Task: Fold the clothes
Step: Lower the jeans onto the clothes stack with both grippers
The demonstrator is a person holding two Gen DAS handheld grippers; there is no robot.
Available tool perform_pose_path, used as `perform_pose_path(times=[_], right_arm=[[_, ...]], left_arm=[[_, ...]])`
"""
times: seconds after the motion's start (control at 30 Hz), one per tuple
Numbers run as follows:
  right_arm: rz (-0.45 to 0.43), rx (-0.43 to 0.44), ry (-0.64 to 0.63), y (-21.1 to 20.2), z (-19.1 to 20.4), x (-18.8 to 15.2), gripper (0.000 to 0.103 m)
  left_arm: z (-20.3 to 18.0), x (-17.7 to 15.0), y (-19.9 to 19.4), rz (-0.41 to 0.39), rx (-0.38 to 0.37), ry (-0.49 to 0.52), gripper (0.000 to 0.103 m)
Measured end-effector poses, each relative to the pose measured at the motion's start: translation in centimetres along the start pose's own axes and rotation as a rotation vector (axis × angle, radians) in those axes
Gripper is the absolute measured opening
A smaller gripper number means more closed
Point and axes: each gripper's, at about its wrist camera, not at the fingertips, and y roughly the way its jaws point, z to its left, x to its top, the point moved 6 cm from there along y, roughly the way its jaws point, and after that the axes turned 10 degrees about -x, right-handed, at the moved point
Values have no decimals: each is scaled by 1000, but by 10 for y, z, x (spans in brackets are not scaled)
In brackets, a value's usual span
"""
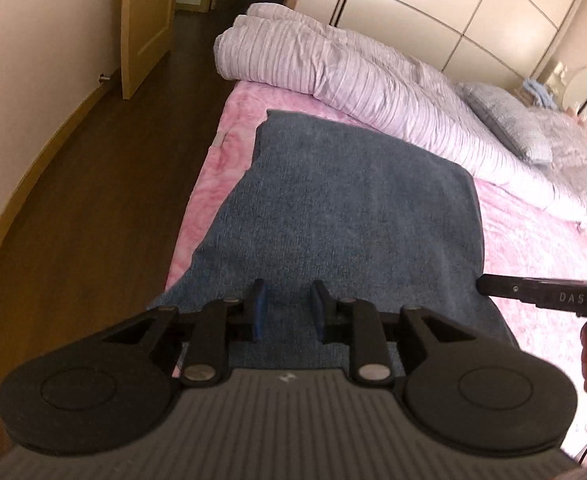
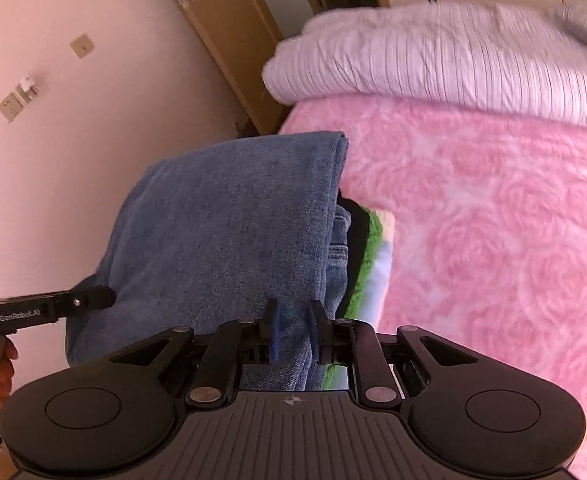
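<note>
Left wrist view: the left tool [image 1: 287,308], jaws narrowed, pinches the near edge of the blue terry-cloth garment [image 1: 333,208], draped up from the pink rose-patterned bed [image 1: 553,280], presumably to fold it. The pad contact is hidden under cloth.

Right wrist view: the right tool [image 2: 293,334] likewise grips the garment's edge at lower centre; the denim and green items [image 2: 367,264] beneath are half hidden.

A blue denim-like garment [image 1: 333,208] lies over a pink rose-patterned blanket [image 2: 493,220], beside a lilac striped duvet [image 1: 333,68].

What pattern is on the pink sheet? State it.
Roses, tone on tone, on the sheet; clearest in the right wrist view.
</note>
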Motion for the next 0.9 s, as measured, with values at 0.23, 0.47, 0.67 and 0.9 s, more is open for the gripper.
perform_pose_path(times=[0.23, 0.47, 0.67, 0.9], right_arm=[[-131, -62, 23, -22, 2, 63, 16], [-97, -97, -8, 31, 2, 77, 16], [-52, -77, 29, 50, -8, 75, 16], [-127, -42, -80, -18, 11, 60, 16]], left_arm=[[-8, 66, 10, -107, -18, 102, 15], [14, 78, 76, -55, -8, 83, 17], [28, 69, 80, -67, -12, 17, 20], [18, 38, 5, -144, 17, -19, 17]])
